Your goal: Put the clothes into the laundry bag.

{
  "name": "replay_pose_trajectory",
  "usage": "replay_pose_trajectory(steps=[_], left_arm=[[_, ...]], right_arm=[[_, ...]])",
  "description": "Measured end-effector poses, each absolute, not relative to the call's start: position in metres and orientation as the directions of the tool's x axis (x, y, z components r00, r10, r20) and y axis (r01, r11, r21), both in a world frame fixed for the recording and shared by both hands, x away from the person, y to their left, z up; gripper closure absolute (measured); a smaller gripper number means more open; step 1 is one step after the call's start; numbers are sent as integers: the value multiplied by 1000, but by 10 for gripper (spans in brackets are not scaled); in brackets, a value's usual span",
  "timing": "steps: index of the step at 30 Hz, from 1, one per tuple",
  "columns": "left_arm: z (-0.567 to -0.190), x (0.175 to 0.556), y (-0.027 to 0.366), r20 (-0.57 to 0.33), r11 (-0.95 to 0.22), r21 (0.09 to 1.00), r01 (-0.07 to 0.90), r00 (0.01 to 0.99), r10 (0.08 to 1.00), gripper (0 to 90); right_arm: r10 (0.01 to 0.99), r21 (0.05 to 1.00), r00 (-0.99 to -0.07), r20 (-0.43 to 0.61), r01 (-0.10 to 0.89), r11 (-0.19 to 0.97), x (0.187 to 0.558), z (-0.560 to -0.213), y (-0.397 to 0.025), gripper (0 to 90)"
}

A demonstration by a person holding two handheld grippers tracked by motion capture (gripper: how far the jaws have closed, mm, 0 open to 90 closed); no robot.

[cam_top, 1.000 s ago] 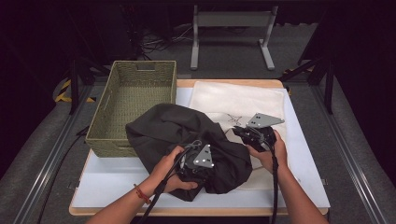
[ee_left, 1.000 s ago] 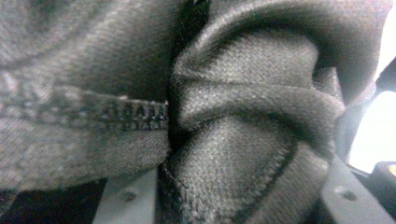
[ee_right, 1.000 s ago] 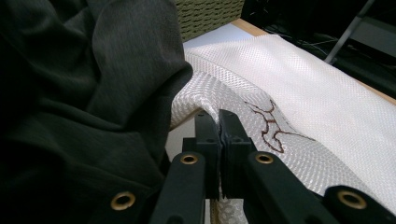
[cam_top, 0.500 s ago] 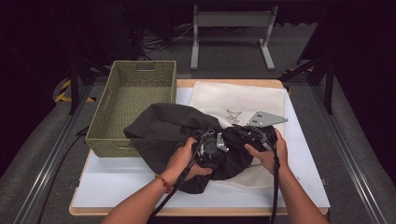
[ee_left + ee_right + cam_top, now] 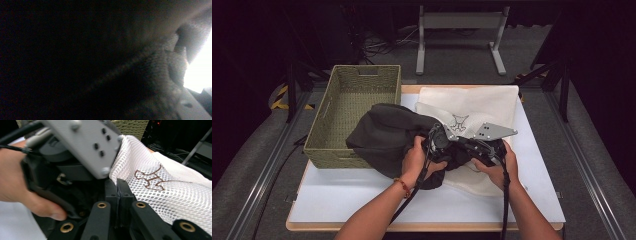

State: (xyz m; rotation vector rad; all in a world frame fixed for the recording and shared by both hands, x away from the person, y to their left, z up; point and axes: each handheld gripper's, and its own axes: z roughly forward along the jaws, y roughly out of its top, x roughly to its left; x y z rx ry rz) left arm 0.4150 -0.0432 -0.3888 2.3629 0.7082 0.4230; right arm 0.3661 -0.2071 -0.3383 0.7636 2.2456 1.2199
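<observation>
White mesh fabric (image 5: 160, 177) with a brown embroidered mark fills the right side of the right gripper view, a weave the high view renders merely as a pale cloth spread across the far part of the table (image 5: 337, 200). In that close view the right gripper (image 5: 119, 195) has its two black jaws pressed together, a thin edge of material pinched between them, though whether it is mesh or dark cloth cannot be told. Just beyond them sits the left gripper (image 5: 75, 152), with its grey plate, held by the left hand (image 5: 22, 182). The left gripper view is nearly black, pressed against fuzzy dark fabric, with a bright patch at its right edge; its jaws cannot be made out, so their opening cannot be told. From above, the black garment (image 5: 387, 137) lies bunched between the green woven basket (image 5: 352, 120) and the mesh, one edge resting against the basket's near corner. Both hands meet at the garment's right edge, the right hand (image 5: 494, 165) on top of the mesh.
</observation>
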Motion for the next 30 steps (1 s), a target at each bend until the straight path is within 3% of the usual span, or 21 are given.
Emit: replay_pose_trajectory(steps=[6,10,14,17,21,25,28,30], left_arm=[[-397,433,-50,43,-533,709,462,726,686,559],[-400,430,-57,23,-513,717,472,720,694,472],[-397,415,-58,68,-589,710,385,795,602,249],[-386,397,-46,76,-592,742,313,839,539,175],[-365,371,-22,77,-593,772,228,893,444,148],[-348,337,18,196,-614,786,72,913,358,161],[-338,328,49,195,-577,815,53,913,358,159],[-329,328,82,205,-540,840,61,885,419,147]], right_arm=[[676,846,-723,-140,267,461,370,-350,-205,885],[688,840,-709,-154,273,470,372,-353,-206,885],[696,842,-703,-148,280,461,373,-354,-214,885],[700,843,-700,-142,285,456,373,-354,-219,885],[704,842,-696,-141,290,456,373,-355,-222,884],[701,841,-698,-146,286,459,372,-354,-223,884],[701,842,-701,-134,292,453,372,-354,-224,884],[700,841,-700,-140,289,457,371,-354,-224,884]])
